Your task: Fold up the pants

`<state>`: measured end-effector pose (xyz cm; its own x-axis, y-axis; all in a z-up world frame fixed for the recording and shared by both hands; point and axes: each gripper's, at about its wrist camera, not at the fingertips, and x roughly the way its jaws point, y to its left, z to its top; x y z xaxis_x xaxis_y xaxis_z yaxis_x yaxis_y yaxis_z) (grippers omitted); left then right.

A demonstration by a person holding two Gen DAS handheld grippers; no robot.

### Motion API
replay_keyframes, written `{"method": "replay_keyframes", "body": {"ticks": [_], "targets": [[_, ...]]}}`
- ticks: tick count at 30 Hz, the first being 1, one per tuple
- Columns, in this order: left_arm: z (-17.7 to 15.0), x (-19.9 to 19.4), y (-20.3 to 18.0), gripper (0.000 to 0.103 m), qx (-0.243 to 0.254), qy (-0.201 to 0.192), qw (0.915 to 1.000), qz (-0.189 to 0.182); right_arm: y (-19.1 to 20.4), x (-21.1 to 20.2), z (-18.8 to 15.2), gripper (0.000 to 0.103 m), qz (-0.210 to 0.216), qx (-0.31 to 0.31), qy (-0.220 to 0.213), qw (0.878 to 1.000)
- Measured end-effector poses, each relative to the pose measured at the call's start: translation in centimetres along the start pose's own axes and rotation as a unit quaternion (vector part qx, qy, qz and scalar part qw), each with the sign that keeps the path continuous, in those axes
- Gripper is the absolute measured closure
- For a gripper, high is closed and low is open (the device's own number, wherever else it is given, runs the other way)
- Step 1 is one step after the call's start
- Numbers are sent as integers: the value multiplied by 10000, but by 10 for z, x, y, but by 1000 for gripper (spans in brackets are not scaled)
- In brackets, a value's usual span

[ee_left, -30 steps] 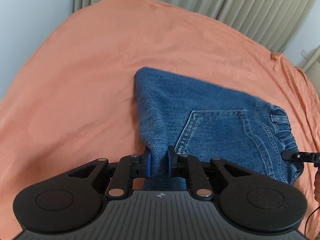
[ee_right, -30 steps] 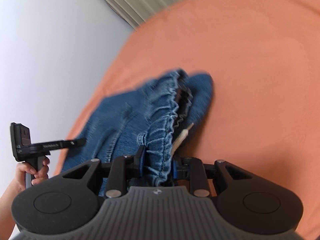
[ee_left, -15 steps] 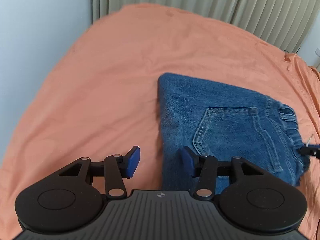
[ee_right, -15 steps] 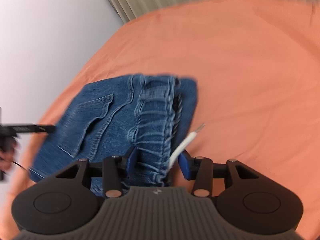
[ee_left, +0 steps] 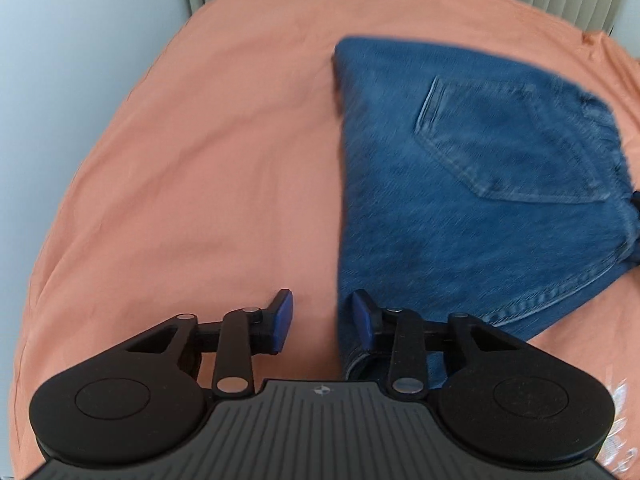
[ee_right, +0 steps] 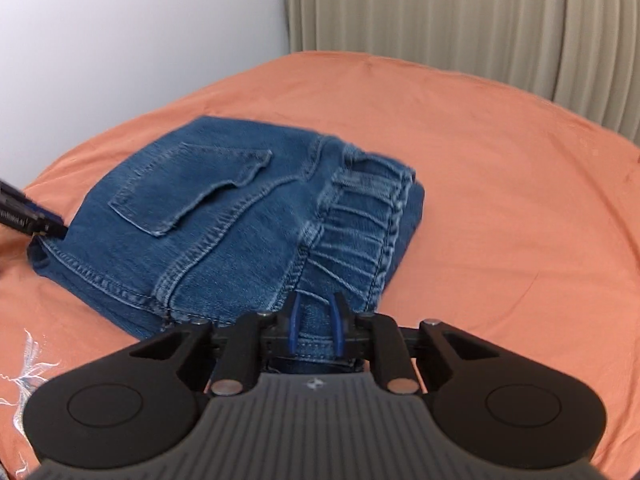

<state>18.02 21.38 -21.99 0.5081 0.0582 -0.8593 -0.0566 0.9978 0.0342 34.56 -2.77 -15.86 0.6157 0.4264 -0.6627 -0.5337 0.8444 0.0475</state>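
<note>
Your left gripper (ee_left: 322,322) was spread wide and empty, its right finger over the near corner of the pants (ee_left: 460,184), which stretched off toward two o'clock on the orange sheet (ee_left: 200,160). Your right gripper (ee_right: 316,330) was clenched on the gathered waistband at twelve o'clock, so it was nearer. The denim looked thick, stitched, folded into a compact wedge.
</note>
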Motion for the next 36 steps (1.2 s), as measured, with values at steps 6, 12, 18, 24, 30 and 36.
{"method": "replay_keyframes", "body": {"ticks": [6, 12, 18, 24, 30, 36], "targets": [[2, -16, -2, 69, 514, 153, 9976, 445, -5, 9, 5, 91, -8, 171, 144, 9997], [-28, -52, -9, 62, 767, -321, 9964, 158, -5, 12, 3, 91, 9, 296, 68, 9995], [-36, -65, -7, 59, 544, -735, 9957, 119, -3, 10, 3, 91, -21, 324, 61, 9995], [-40, -83, 7, 40, 14, -822, 9953, -511, -4, 6, -1, 90, -11, 364, 19, 9993], [-37, -57, -5, 41, 138, -554, 9980, -259, -2, 7, -1, 90, -30, 339, 0, 9994], [-19, -40, -11, 79, 186, -423, 9982, -392, -9, 6, 1, 90, 81, 476, 50, 9988]]}}
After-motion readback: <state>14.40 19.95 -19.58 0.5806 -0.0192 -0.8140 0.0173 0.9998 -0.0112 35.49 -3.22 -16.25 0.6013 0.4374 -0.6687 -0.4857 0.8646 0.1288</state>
